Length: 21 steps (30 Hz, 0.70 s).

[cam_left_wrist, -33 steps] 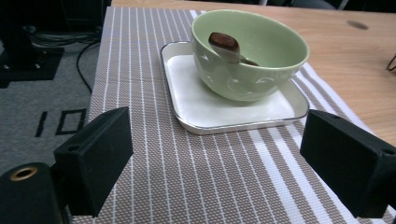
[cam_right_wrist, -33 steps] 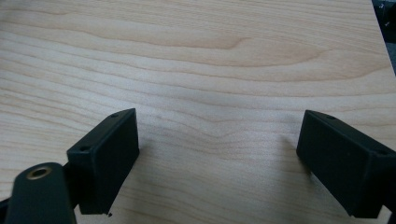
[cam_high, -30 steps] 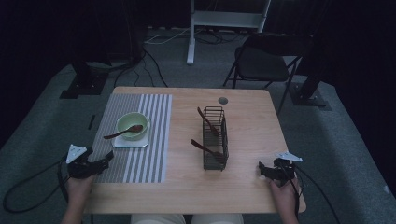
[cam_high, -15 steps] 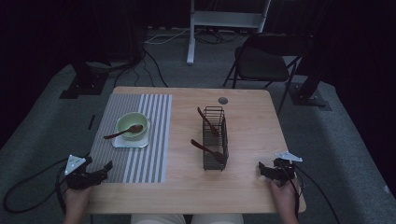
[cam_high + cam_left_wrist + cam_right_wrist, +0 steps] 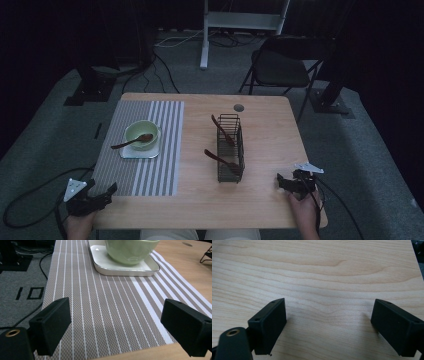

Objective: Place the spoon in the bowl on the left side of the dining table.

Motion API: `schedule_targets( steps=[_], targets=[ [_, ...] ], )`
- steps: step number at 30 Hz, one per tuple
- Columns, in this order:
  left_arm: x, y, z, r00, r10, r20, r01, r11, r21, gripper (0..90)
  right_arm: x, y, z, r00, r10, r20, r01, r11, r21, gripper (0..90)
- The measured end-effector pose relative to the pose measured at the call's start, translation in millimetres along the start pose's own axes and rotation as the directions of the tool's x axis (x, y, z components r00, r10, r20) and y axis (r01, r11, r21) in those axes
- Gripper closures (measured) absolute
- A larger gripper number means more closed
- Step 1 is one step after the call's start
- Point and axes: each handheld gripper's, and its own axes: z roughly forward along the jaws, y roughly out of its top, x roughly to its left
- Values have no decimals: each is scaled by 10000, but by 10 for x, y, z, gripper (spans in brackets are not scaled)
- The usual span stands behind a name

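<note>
Left gripper sits at the near left corner of the table, jaws spread wide with nothing between them; the left gripper view shows only the striped placemat in the gap. Right gripper rests at the near right edge, jaws likewise wide apart and empty, over bare wood in the right gripper view.

Nearest the left gripper, farther along the placemat, stands a pale green bowl on a small white square tray. A brown wooden spoon lies in the bowl, its head inside and its handle projecting over the rim toward the table's left edge.

Near the centre of the table, well apart from both grippers, stands a black wire basket. It contains two further brown wooden utensils, one at the far end and one at the near end, each leaning with its handle out over the left side.

A round grommet is set into the tabletop near the far edge. Beyond the table stands a dark folding chair.
</note>
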Motion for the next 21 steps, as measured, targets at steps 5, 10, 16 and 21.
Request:
schedule_targets(
  steps=[5,10,16,21],
  targets=[
    [-13,-52,-79,10000,30,30,-30,10000,11,94,0,0,0,10000,-1,1,1,10000,0,122],
    [-52,-110,-143,9996,275,-86,-274,9996,84,94,0,0,0,10000,-2,0,2,10000,0,122],
    [-83,-170,-231,9993,347,-110,-346,9994,74,94,0,0,0,10000,-2,0,2,10000,0,122],
    [-79,-245,-279,9991,385,-162,-379,9987,332,94,0,0,0,10000,0,-1,0,10000,0,122]
  ],
)
